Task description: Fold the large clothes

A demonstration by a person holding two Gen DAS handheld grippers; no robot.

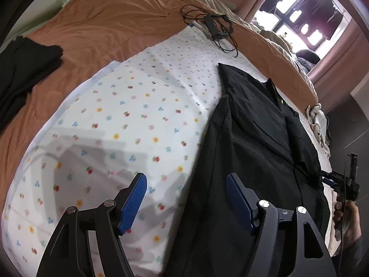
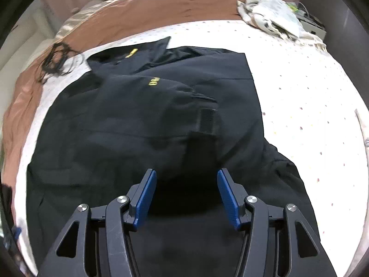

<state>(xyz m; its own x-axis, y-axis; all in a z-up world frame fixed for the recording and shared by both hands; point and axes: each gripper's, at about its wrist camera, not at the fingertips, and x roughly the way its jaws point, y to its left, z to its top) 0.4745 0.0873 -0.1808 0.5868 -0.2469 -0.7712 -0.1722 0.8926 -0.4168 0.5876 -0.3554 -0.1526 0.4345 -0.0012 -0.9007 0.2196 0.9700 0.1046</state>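
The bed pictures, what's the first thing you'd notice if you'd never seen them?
A big dark jacket with yellow lettering lies spread flat on the white sheet dotted with little coloured flowers. Both grippers, left and right, hover over it with blue pads open and nothing between them. A tangle of black cable sits at the sheet's far edge, on the orange blanket.

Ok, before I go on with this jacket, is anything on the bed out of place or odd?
Yes: a tangle of black cables with a small black device lies on the bedding just beyond the jacket collar, an odd thing in a folding area. A crumpled pale cloth sits at the far corner. The jacket itself lies flat, undamaged.
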